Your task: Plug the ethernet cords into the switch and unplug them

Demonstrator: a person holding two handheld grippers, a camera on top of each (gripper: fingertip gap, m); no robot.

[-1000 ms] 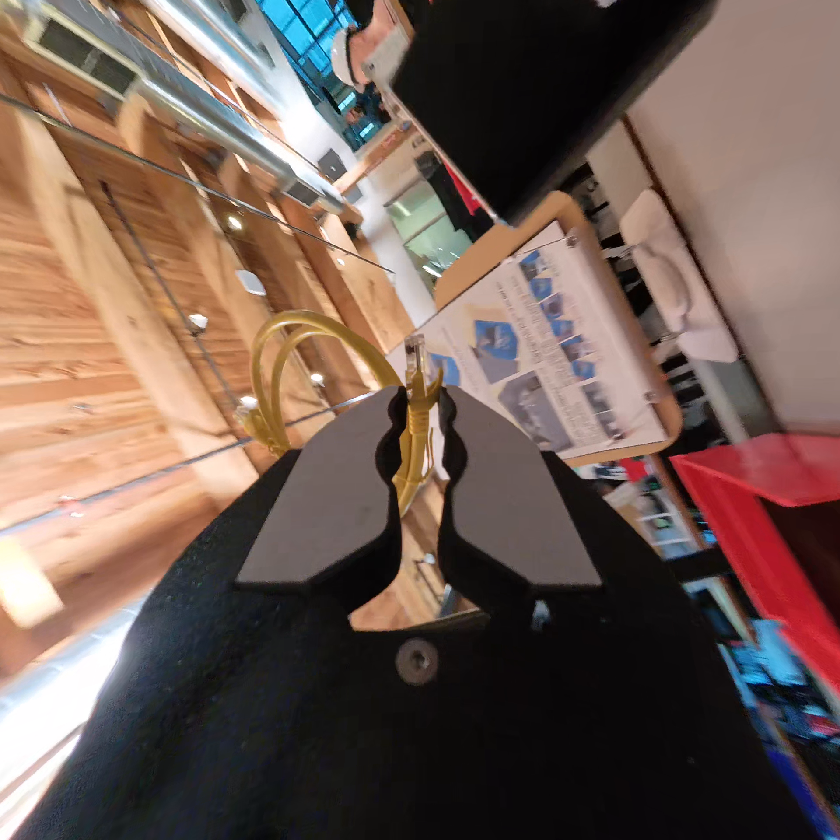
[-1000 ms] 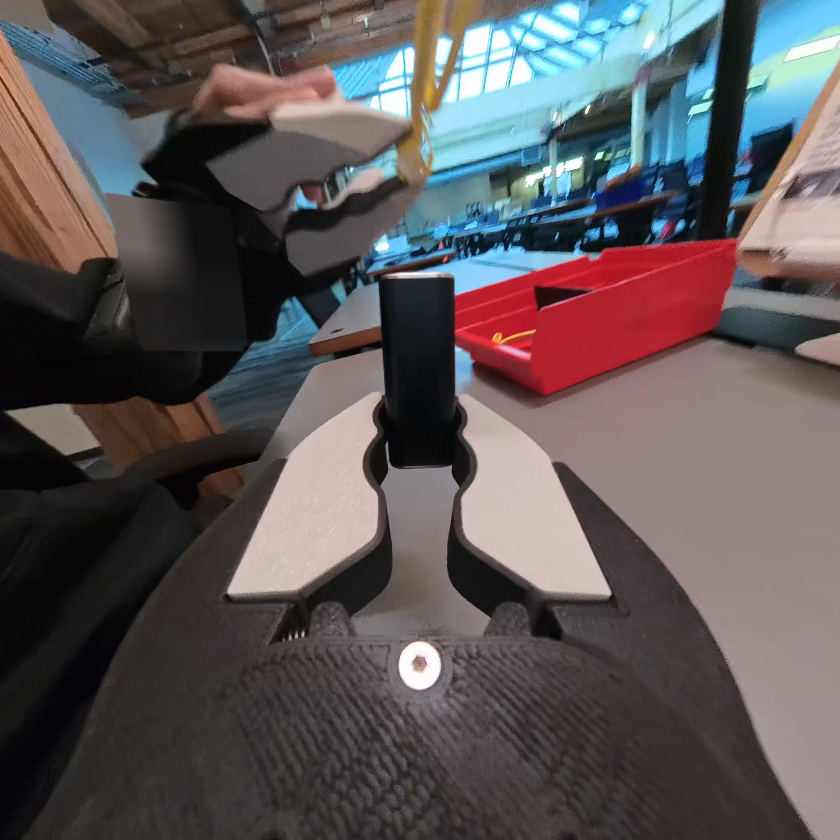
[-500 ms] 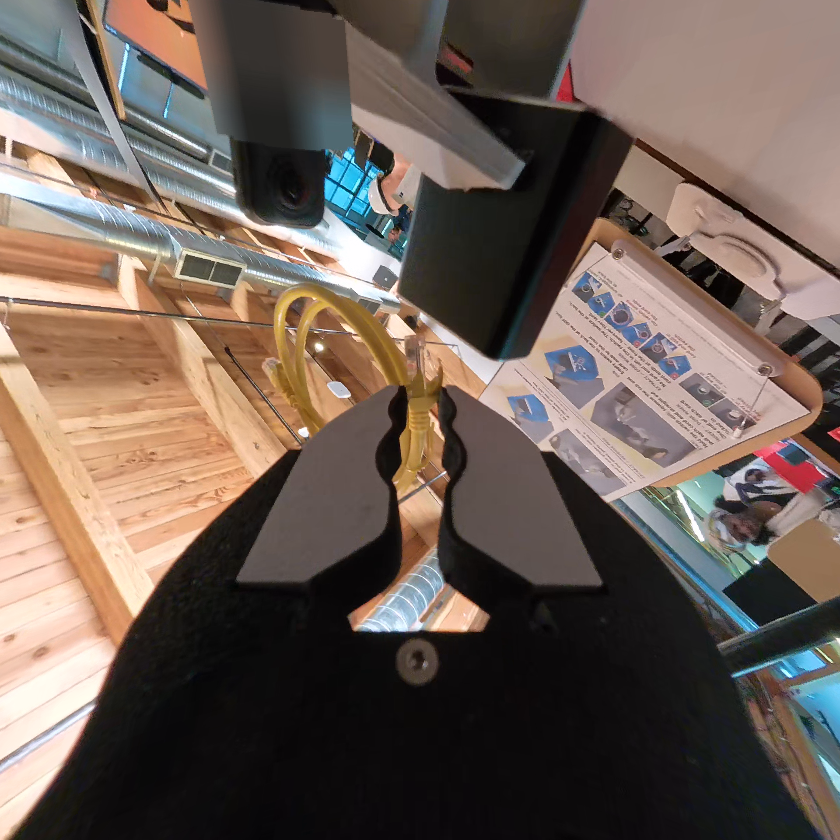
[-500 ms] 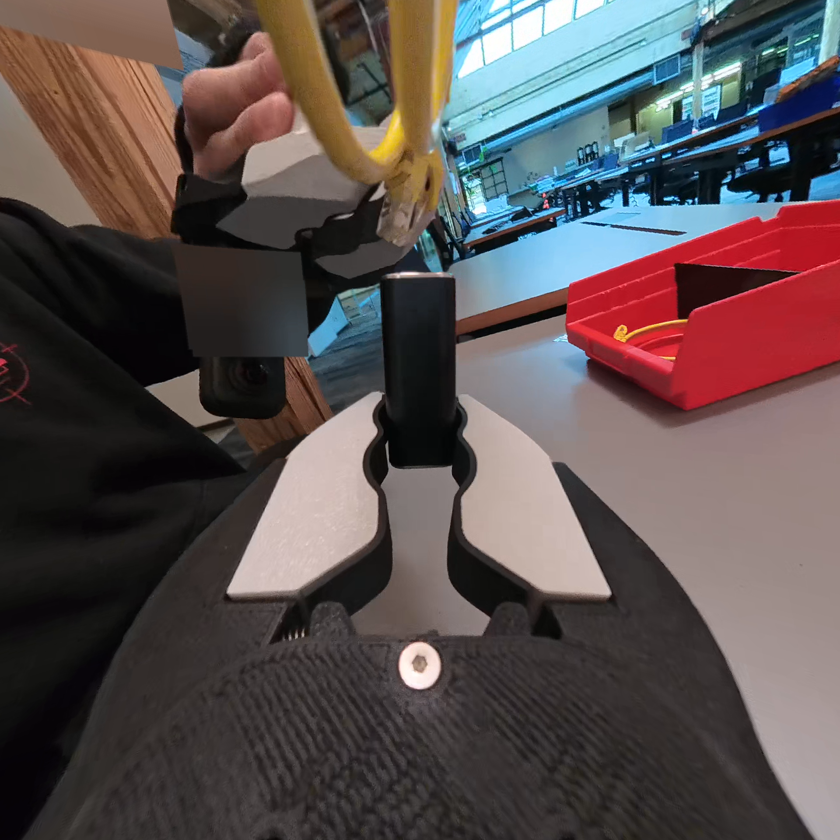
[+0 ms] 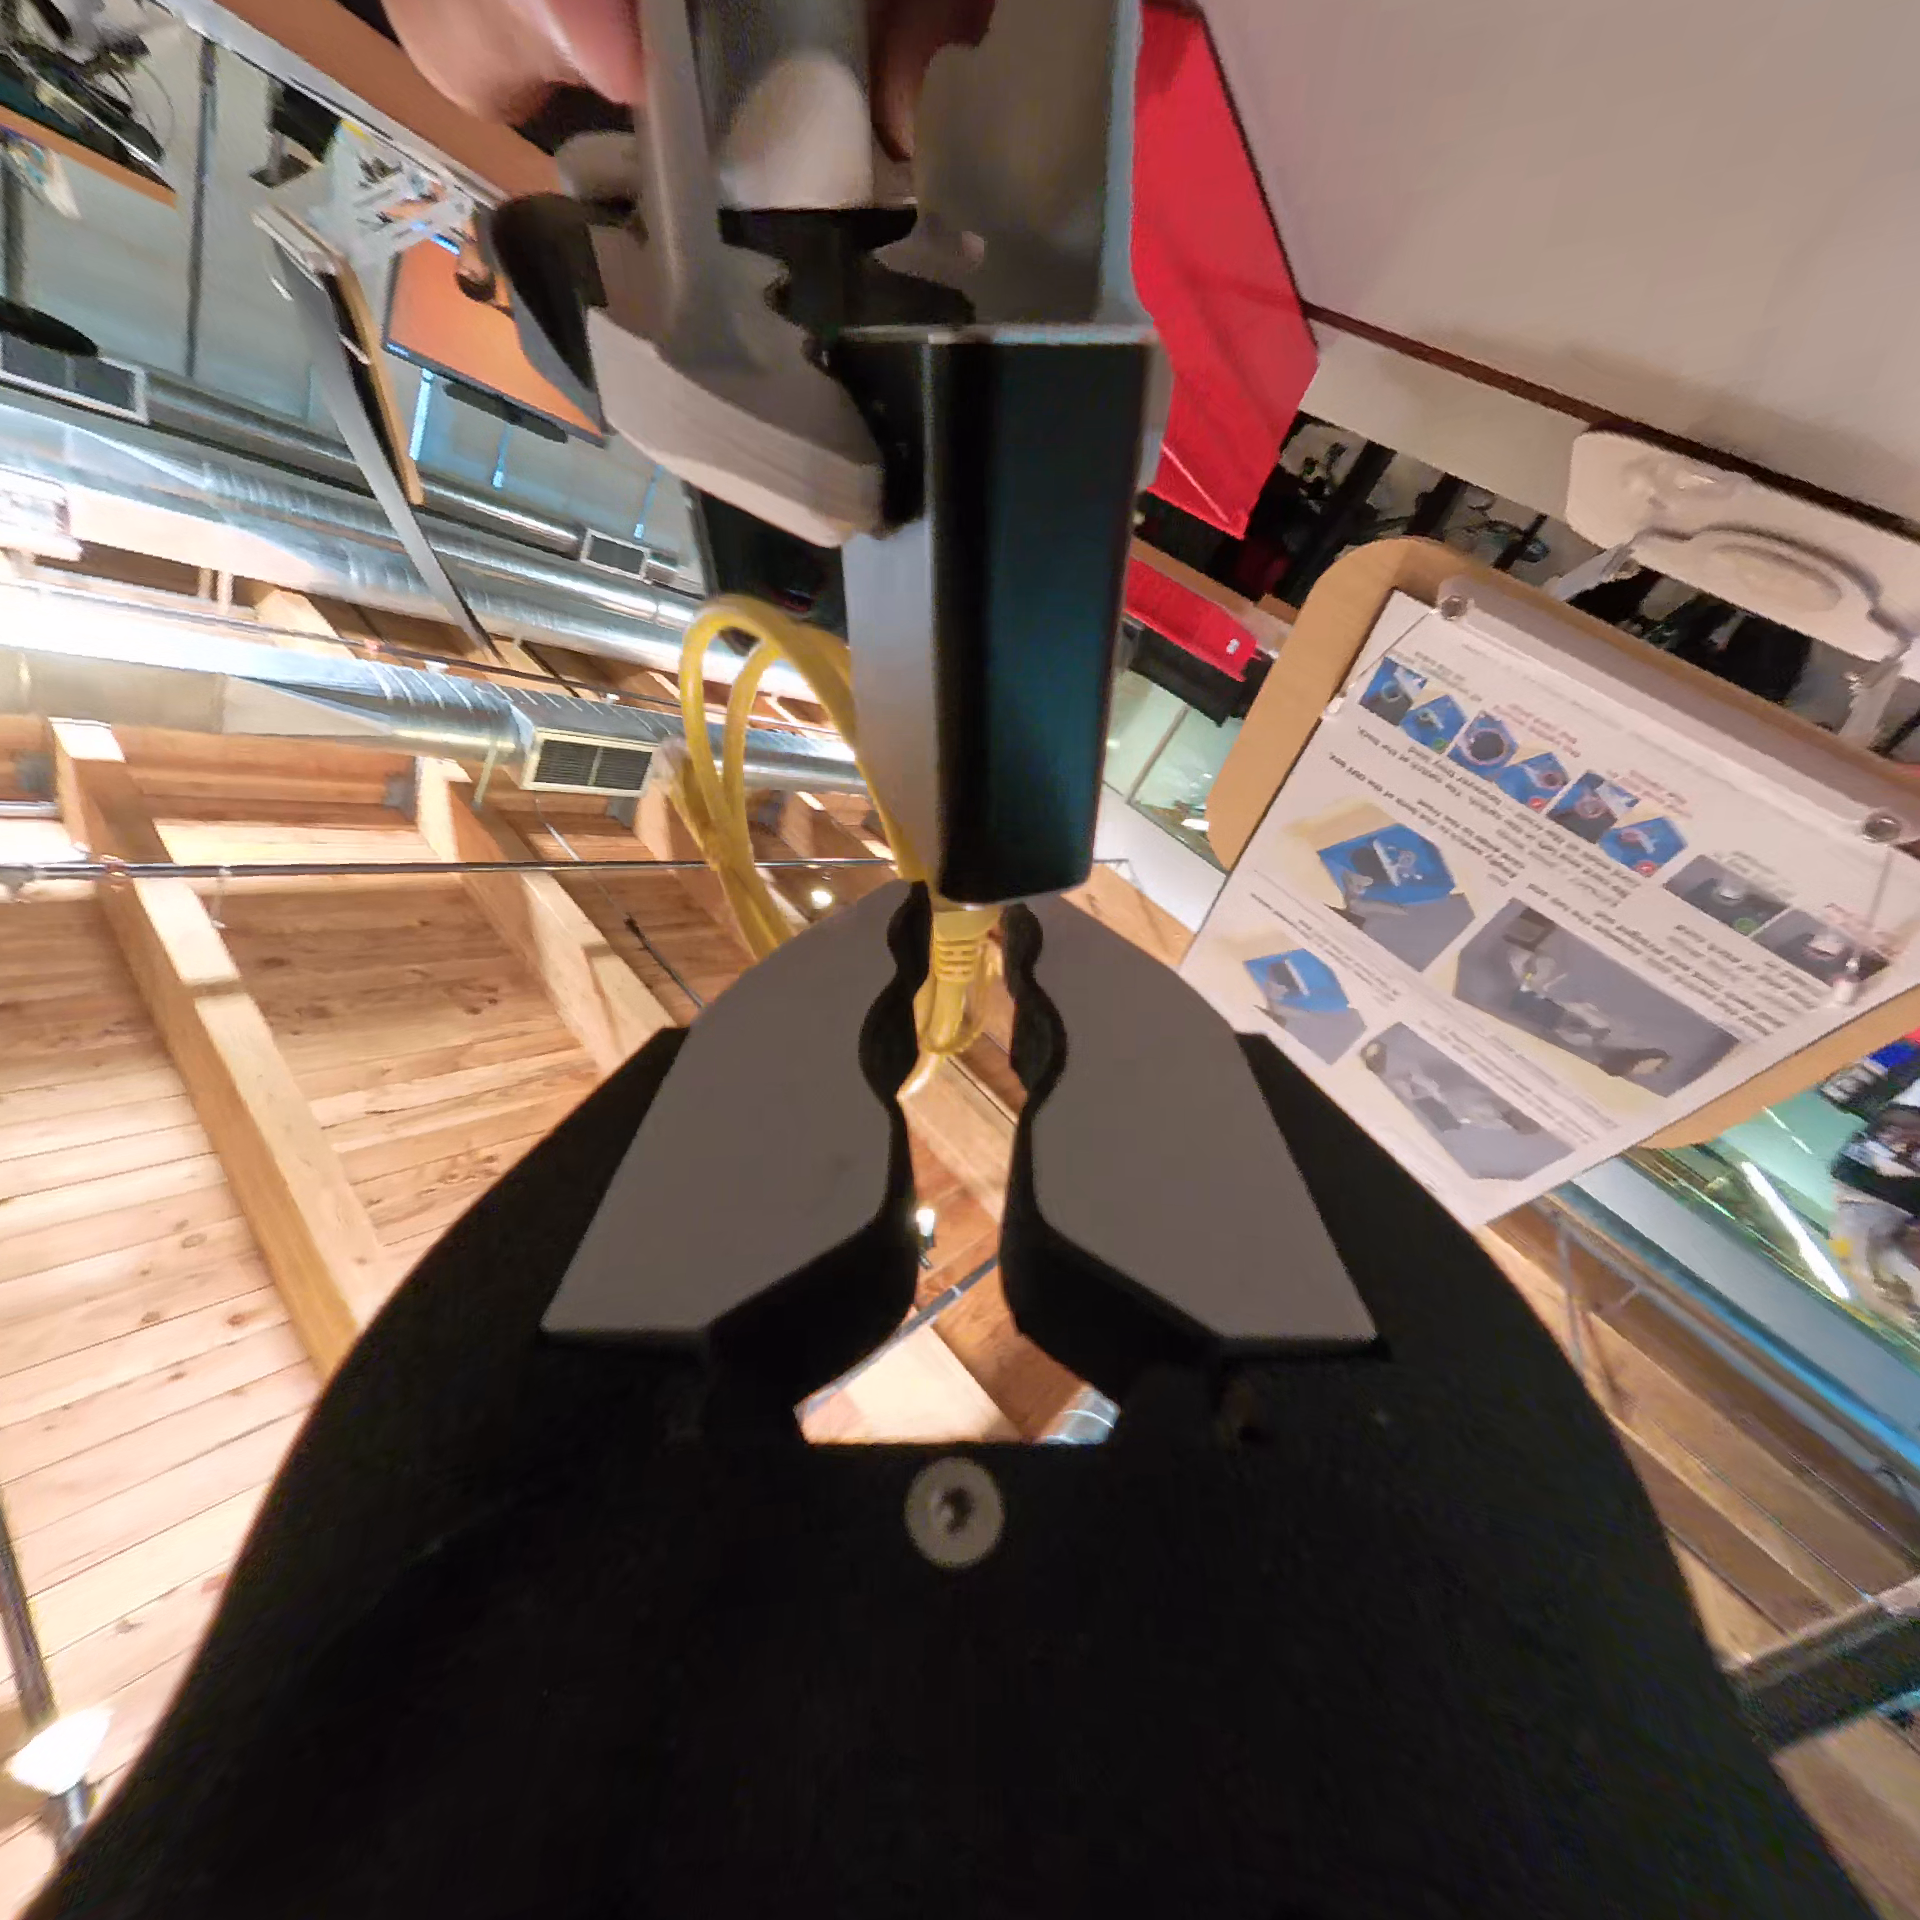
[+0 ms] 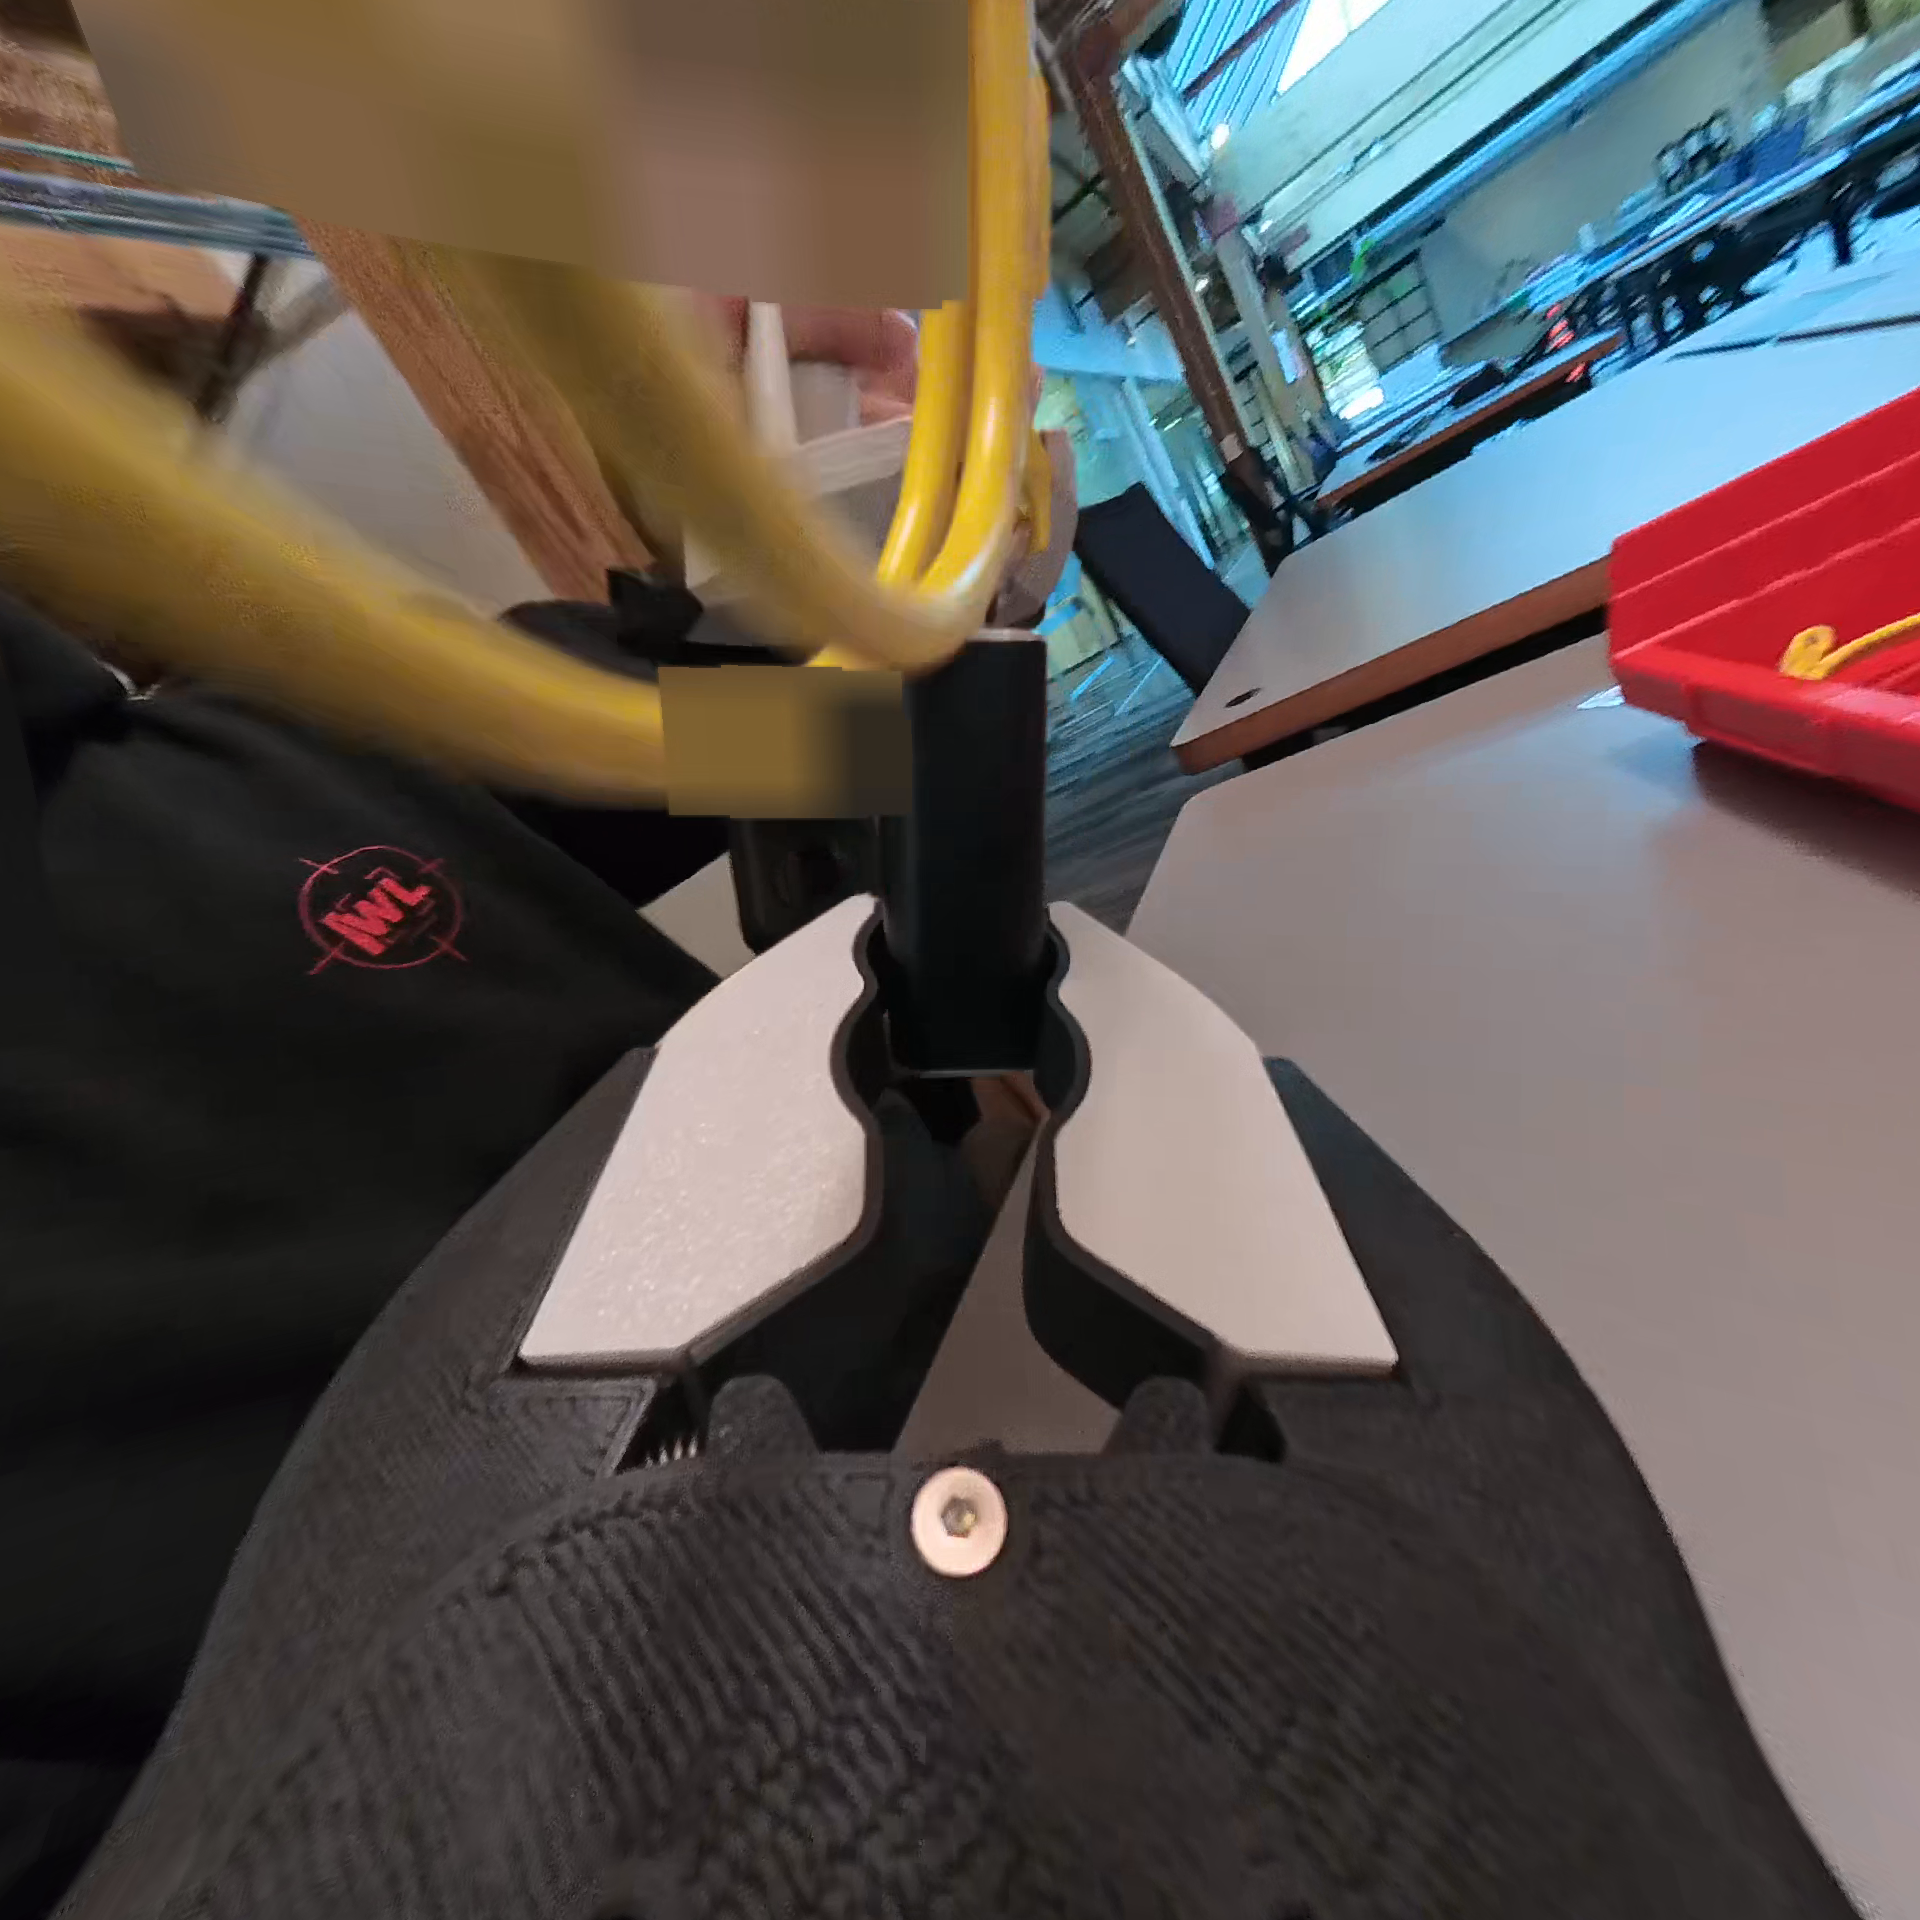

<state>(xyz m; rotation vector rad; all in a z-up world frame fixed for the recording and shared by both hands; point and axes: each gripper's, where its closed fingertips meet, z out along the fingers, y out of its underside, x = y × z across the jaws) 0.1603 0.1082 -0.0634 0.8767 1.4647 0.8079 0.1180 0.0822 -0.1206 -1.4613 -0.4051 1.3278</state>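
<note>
My right gripper [image 6: 961, 977] is shut on a black box-shaped switch [image 6: 971, 831] and holds it upright above the grey table. My left gripper [image 5: 961, 935] is shut on the yellow ethernet cord [image 5: 956, 961] just behind its plug. In the left wrist view the plug end meets the near end of the switch [image 5: 997, 623]; the plug tip is hidden there. The right gripper [image 5: 831, 312] shows beyond it, clamping the switch's far end. In the right wrist view the cord's yellow loops [image 6: 966, 416] rise from the top of the switch, blurred.
A red bin [image 6: 1787, 644] holding another yellow cord [image 6: 1849, 644] stands on the grey table [image 6: 1507, 1039] at the right. A person in a black top [image 6: 260, 1039] fills the left. A board with picture sheets [image 5: 1558, 987] shows in the left wrist view. Spacing between my two grippers at the tips: around 7 centimeters.
My left gripper has brought the cord's plug from beside the switch onto its end. The clear plug tip, visible before, is now hidden at the switch. The right gripper has kept its hold.
</note>
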